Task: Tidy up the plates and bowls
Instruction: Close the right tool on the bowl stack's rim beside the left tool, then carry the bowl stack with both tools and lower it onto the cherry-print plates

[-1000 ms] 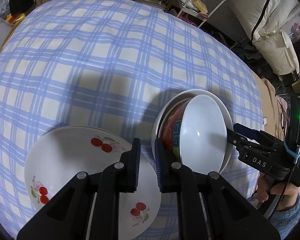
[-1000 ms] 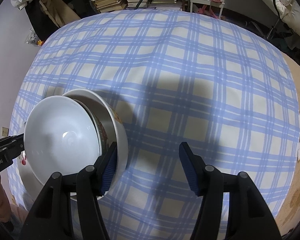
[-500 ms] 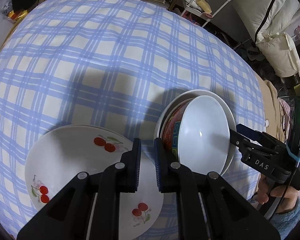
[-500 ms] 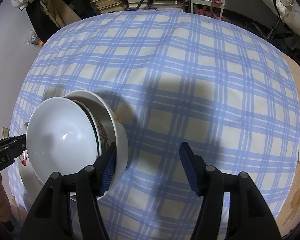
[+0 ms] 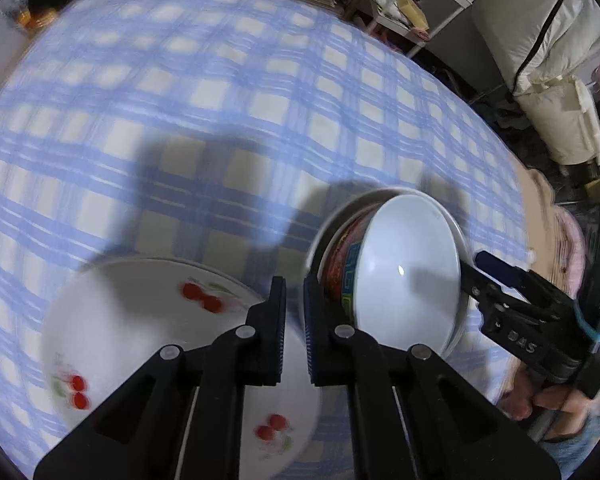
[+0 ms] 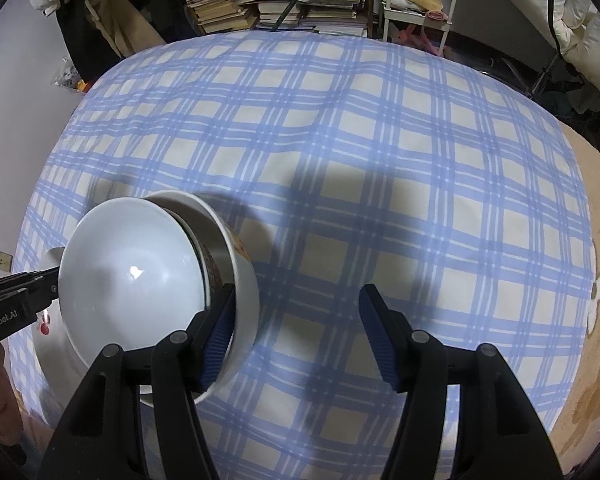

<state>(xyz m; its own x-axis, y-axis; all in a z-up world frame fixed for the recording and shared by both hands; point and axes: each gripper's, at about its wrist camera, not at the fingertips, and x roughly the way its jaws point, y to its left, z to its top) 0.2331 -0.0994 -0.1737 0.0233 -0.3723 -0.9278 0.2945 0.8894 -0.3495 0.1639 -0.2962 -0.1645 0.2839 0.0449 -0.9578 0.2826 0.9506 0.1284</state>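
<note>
The left claw point(image 5: 294, 320) has just pressed together on nothing above the cherry plate point(image 5: 140, 340); the right claw point(image 6: 296, 336) stays spread beside the nested bowls point(image 6: 148, 280) on the desk point(image 6: 380, 160), stacking apparently done.

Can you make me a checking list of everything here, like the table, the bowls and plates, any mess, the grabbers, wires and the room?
Surface: blue and white checked cloth, with shadows on it.
Job's things: three nested bowls; a plain white bowl sits tilted in a red patterned bowl, inside a larger white bowl. A cherry plate lies beside them.
Clutter: nothing seen on the cloth.
Grippers: left hand-held gripper shut on nothing, above the cherry plate's edge; right hand-held gripper open, one finger against the larger bowl's outside.
Cables: a thin cable along the right hand-held gripper's handle.
Surroundings: stacked books, a white shelf rack, pale bedding.
</note>
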